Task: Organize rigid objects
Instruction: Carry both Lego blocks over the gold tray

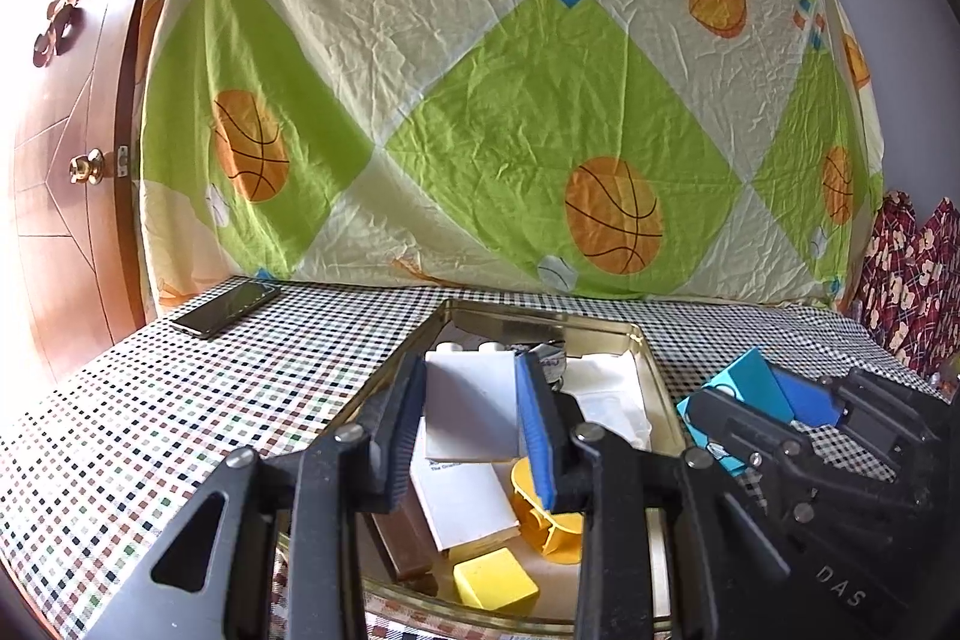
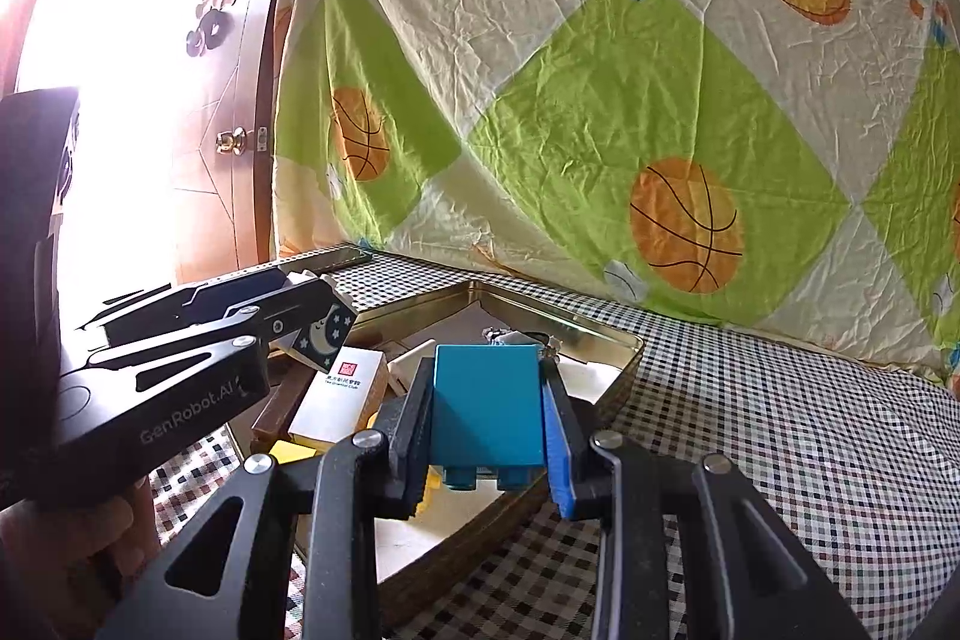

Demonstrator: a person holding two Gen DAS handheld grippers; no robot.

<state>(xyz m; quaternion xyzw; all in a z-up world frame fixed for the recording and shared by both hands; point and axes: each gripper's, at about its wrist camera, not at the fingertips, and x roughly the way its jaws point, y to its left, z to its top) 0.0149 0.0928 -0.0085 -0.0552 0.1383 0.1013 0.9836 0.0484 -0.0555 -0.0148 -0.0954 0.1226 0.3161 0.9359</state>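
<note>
The left gripper (image 1: 471, 400) is clamped on a white block (image 1: 471, 403), its pads pressed flat against the block's two sides, and it holds the block in the air above the middle of the metal tin (image 1: 651, 361). From the right wrist camera the same block (image 2: 327, 334) shows a printed face with a moon and stars. The right gripper (image 2: 489, 421) is clamped on a teal block (image 2: 487, 406), studs facing the camera, and holds it above the tin's (image 2: 600, 340) near right edge; from the left wrist camera this teal block (image 1: 744, 382) sits off the tin's right rim.

Inside the tin, under the white block, lies a white card box (image 1: 462, 496) with small print, and a brown bar (image 1: 402, 544) lies along its left side. A yellow block (image 1: 495, 577) rests by the tin's near rim, and a yellow-orange wheel-like piece (image 1: 549, 520) sits just to the right of the card box. White paper (image 1: 606, 394) lines the tin's far right part.

The tin stands on a checked tablecloth (image 1: 180, 430). A dark phone (image 1: 225, 307) lies near the table's far left corner. A green and cream sheet printed with basketballs (image 1: 480, 100) hangs behind the table, and a wooden door (image 1: 66, 160) stands at the left.
</note>
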